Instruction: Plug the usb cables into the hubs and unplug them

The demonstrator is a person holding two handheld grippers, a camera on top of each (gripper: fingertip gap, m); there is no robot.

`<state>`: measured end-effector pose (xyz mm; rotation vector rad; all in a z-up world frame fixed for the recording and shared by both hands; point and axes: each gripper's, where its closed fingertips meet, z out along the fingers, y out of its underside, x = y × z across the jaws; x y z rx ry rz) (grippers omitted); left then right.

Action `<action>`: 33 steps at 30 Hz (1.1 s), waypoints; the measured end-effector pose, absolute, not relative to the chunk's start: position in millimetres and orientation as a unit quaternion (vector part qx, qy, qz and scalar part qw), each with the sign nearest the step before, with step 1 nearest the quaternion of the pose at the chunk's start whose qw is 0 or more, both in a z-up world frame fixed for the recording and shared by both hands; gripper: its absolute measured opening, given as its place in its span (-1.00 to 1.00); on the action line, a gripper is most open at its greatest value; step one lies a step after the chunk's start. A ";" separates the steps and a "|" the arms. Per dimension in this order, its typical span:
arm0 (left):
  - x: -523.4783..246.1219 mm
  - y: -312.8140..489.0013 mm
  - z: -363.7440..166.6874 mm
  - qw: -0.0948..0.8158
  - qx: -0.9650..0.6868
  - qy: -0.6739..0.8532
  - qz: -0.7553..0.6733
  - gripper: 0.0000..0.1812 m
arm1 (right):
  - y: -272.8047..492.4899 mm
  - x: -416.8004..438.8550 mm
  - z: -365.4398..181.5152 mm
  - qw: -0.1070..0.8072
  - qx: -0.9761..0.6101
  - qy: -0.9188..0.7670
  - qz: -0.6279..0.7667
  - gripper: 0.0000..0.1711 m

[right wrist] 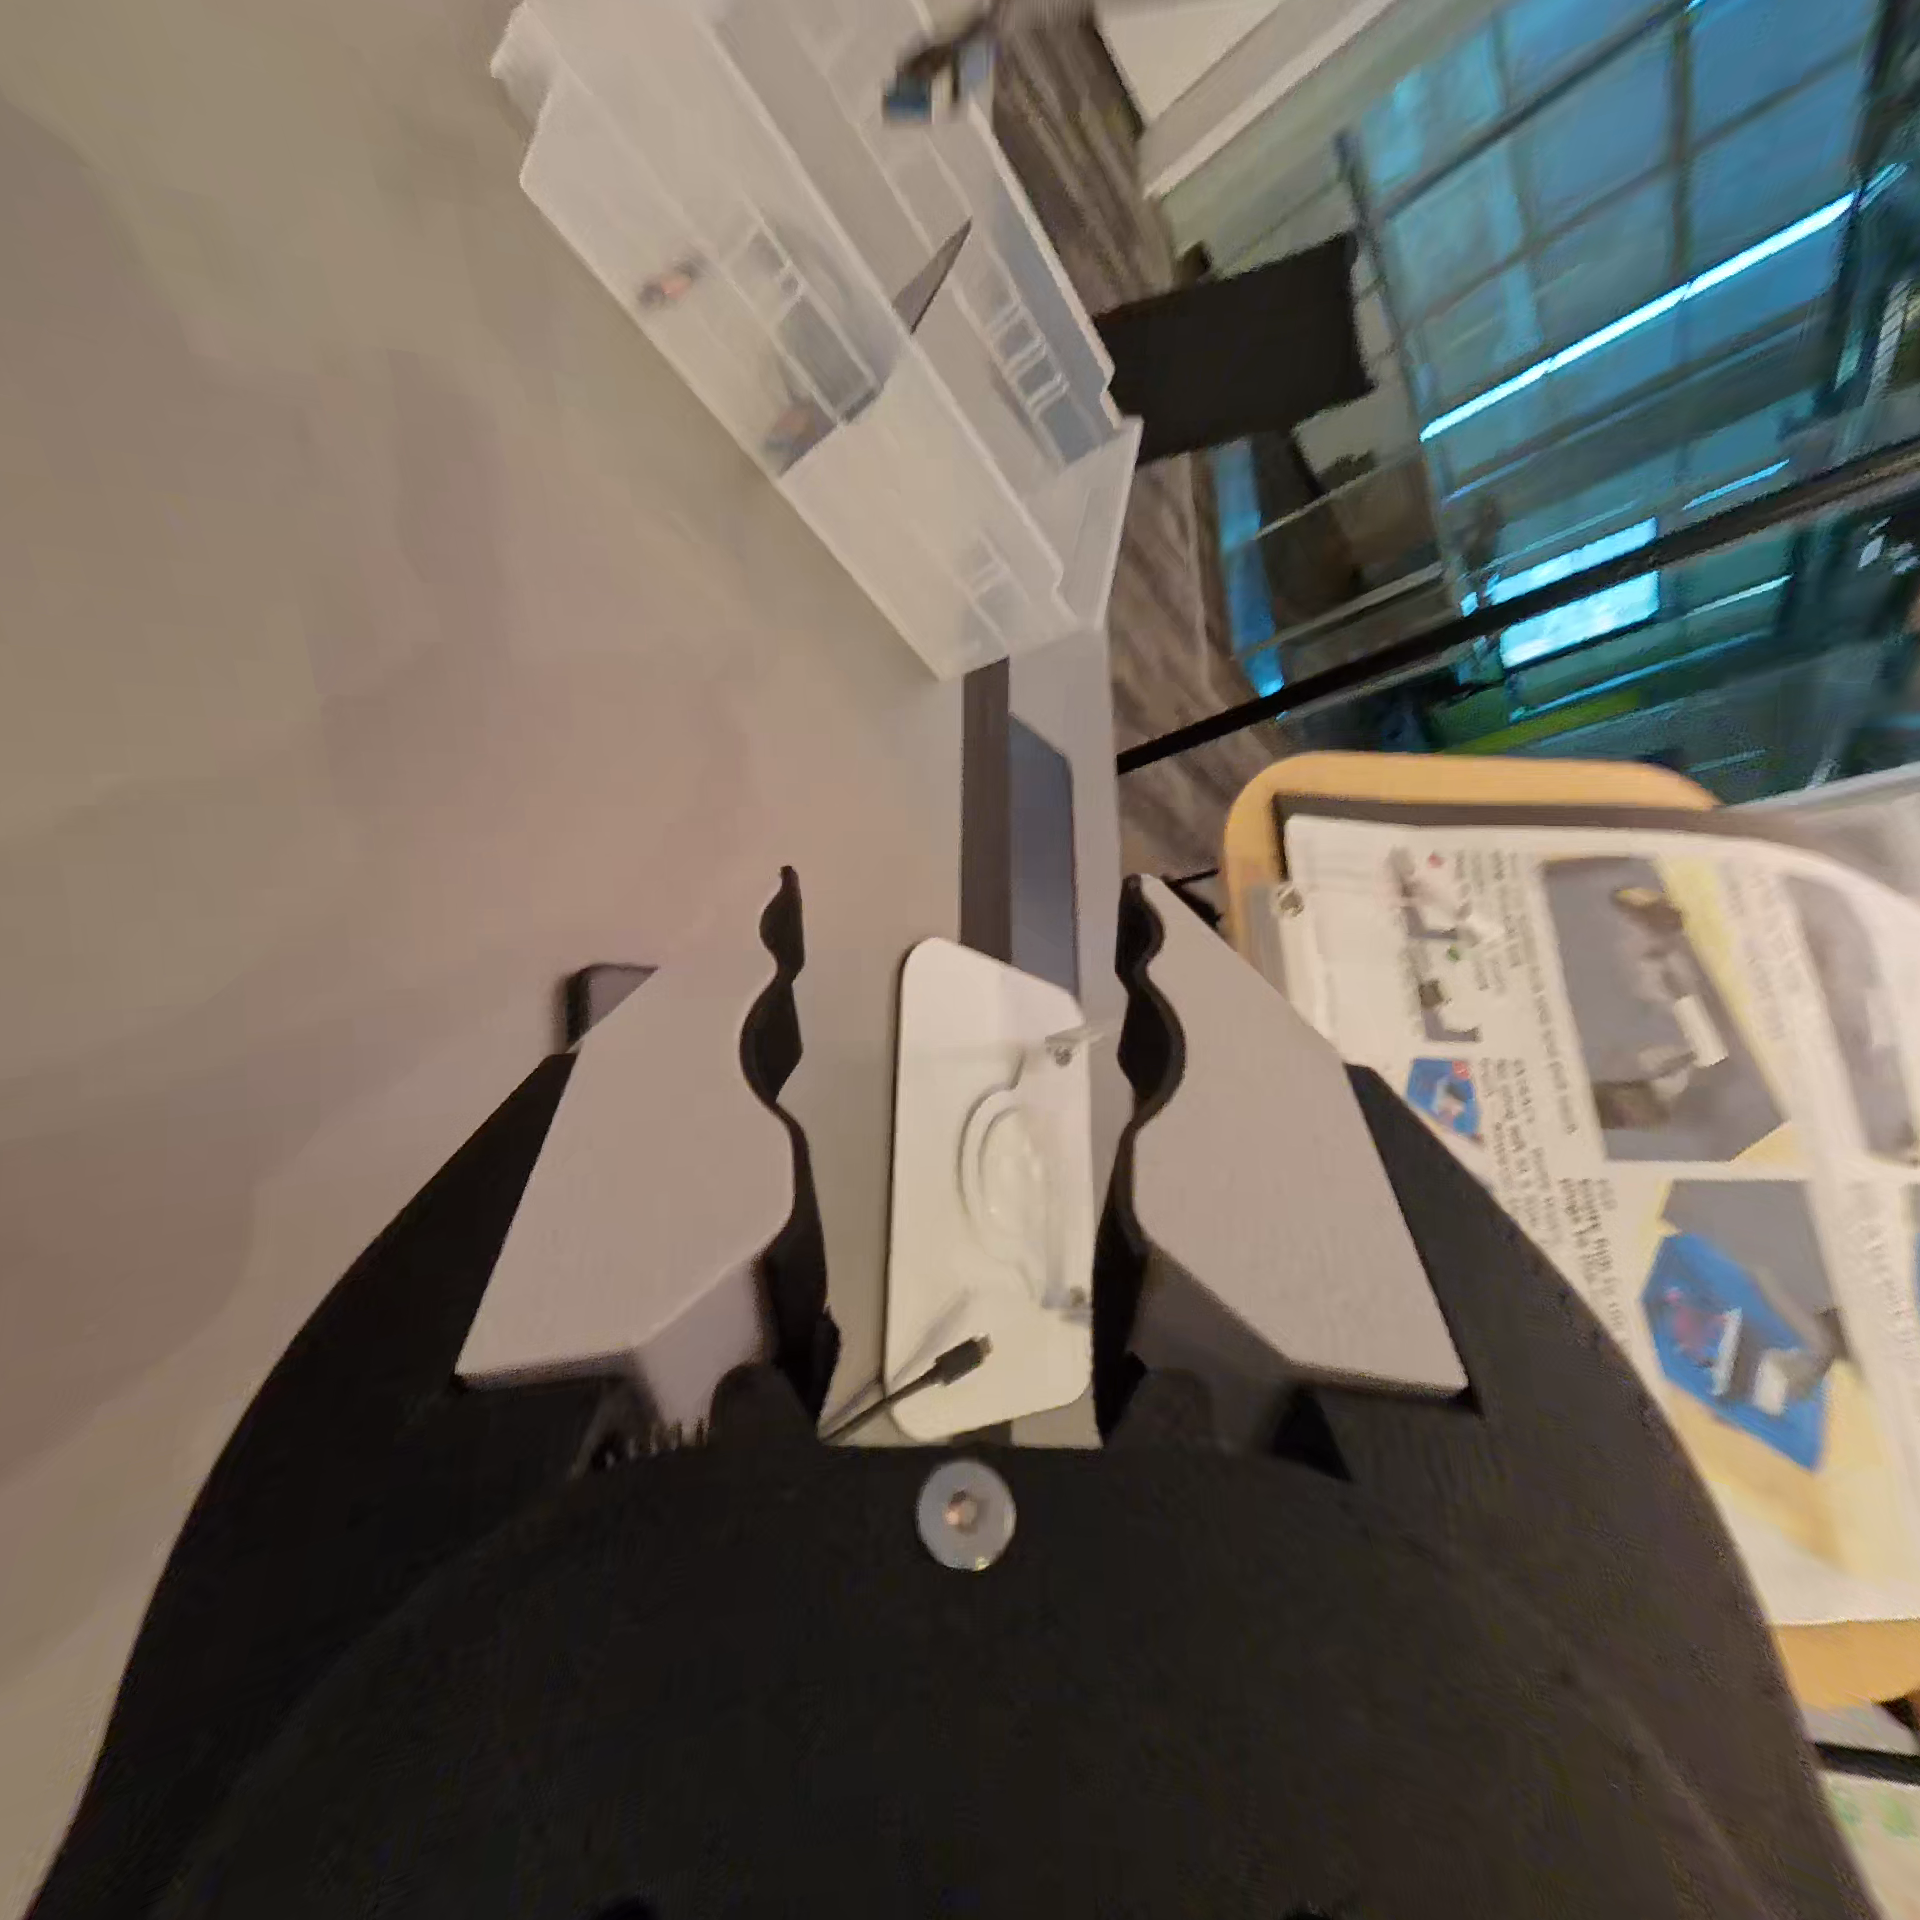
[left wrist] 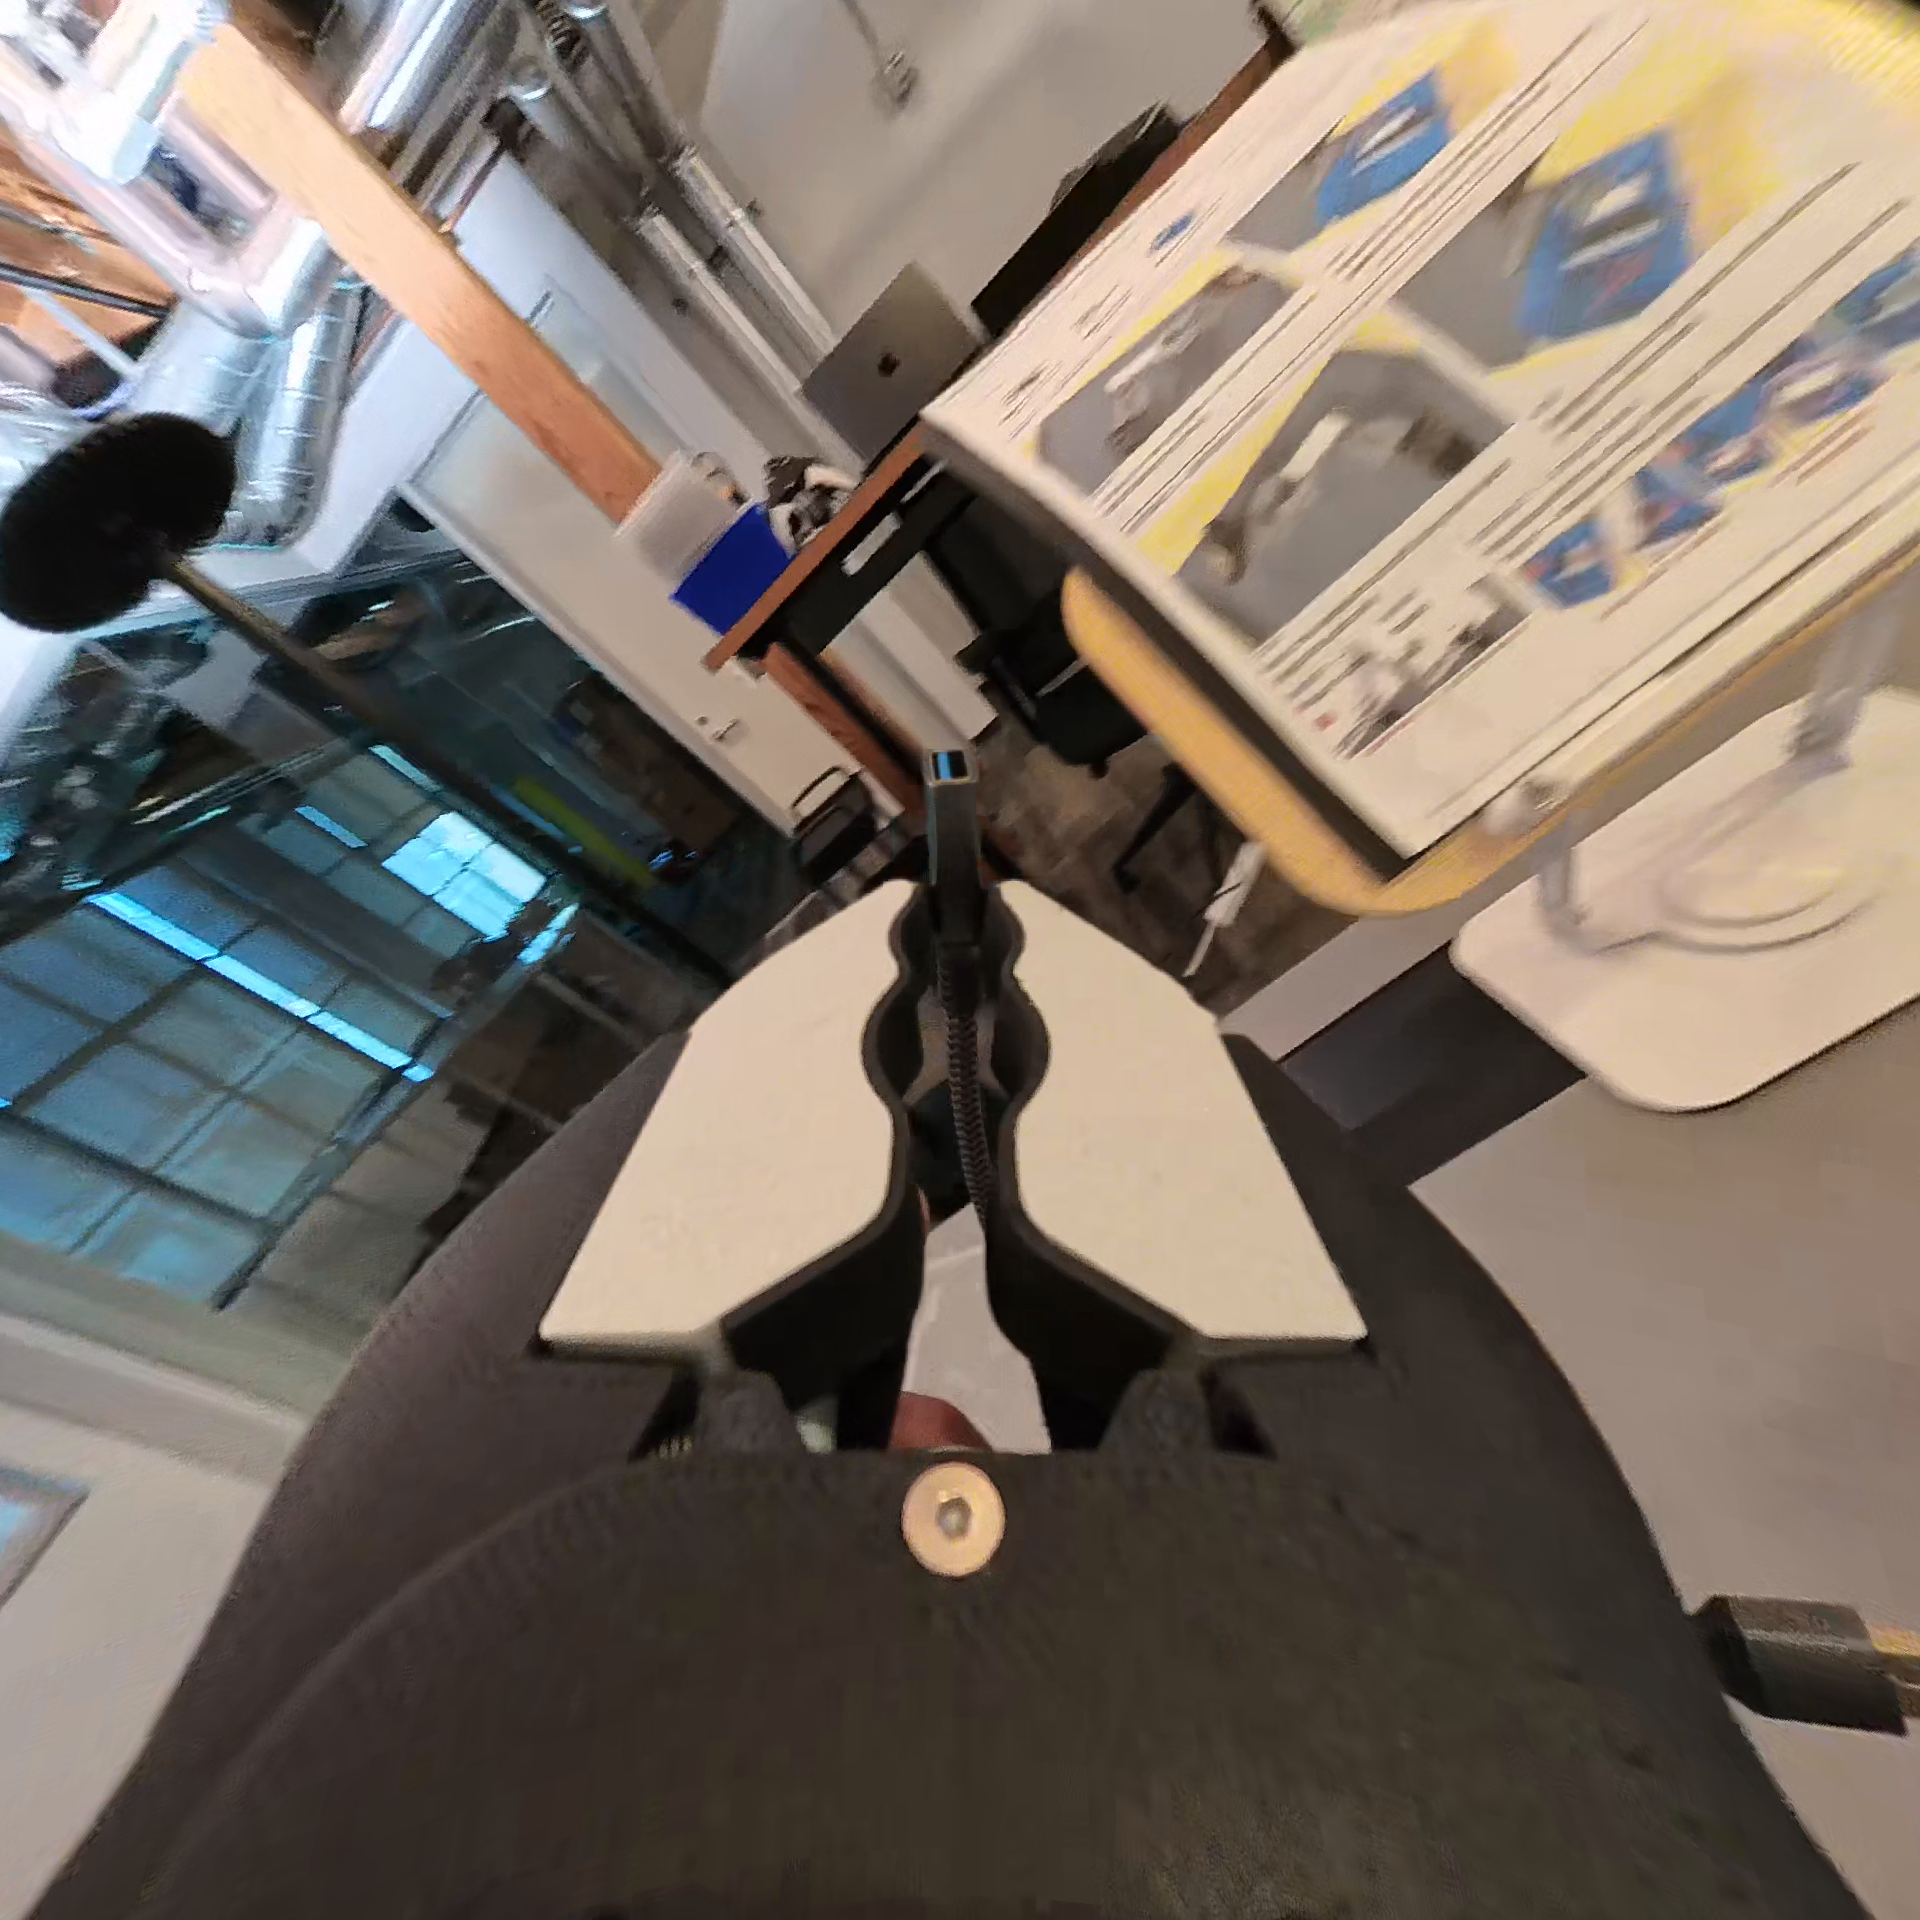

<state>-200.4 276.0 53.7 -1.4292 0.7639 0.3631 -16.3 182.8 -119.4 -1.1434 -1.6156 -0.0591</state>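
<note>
In the left wrist view my left gripper [left wrist: 958, 894] is shut on a black braided USB cable [left wrist: 964, 1081]. Its USB plug [left wrist: 951, 790], with a blue insert, sticks out past the fingertips and points into the room, held up off the table. In the right wrist view my right gripper [right wrist: 961, 894] is open and empty above the grey table [right wrist: 364, 520]. Between its fingers lies a white plate [right wrist: 987, 1195] with a clear mount and a small black cable end [right wrist: 951, 1366] resting on it. A dark block [right wrist: 603, 997] peeks out behind the left finger. No hub is clearly visible.
A printed instruction sheet [right wrist: 1558, 1143] lies on a wooden chair seat [right wrist: 1257, 831] beside the table; it also shows in the left wrist view [left wrist: 1455, 416]. Clear plastic bins [right wrist: 831, 343] stand at the table's far edge. A dark connector [left wrist: 1808, 1662] shows at the lower right. There is about 25 cm between the tips of the two grippers.
</note>
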 end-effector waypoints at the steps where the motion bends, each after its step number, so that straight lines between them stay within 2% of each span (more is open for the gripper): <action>1: -184.5 276.1 51.9 0.673 -0.639 0.346 0.140 -0.89 | 178.5 -20.1 -114.5 0.558 -0.469 -0.684 -0.028 -0.31; 4: -145.5 282.6 40.0 0.653 -0.662 0.359 0.083 -0.89 | 169.0 -29.1 -105.0 0.580 -0.426 -0.691 -0.063 -0.32; 10: -85.8 300.2 0.5 0.544 -0.736 0.402 -0.031 -0.89 | 158.8 -44.7 -99.3 0.591 -0.325 -0.709 -0.206 -0.29; 14: -62.5 304.9 -15.9 0.475 -0.767 0.428 -0.045 -0.90 | 149.9 -61.8 -102.7 0.596 -0.274 -0.712 -0.251 -0.26; 17: -47.5 304.6 -26.0 0.443 -0.776 0.449 -0.033 -0.90 | 148.5 -69.0 -111.5 0.585 -0.252 -0.719 -0.280 -0.31; 21: -31.8 301.1 -38.7 0.407 -0.784 0.467 -0.025 -0.90 | 144.8 -77.3 -120.8 0.579 -0.243 -0.726 -0.281 -0.52; 24: -24.7 299.6 -40.9 0.399 -0.786 0.471 -0.026 -0.90 | 145.8 -79.7 -125.1 0.574 -0.247 -0.727 -0.284 -0.91; 27: -23.4 300.6 -44.2 0.390 -0.789 0.474 -0.027 -0.90 | 145.7 -78.6 -123.2 0.580 -0.273 -0.724 -0.254 -0.93; 33: -21.8 305.3 -48.3 0.403 -0.773 0.489 -0.022 -0.89 | 138.8 -67.6 -92.5 0.625 -0.364 -0.686 -0.082 -0.93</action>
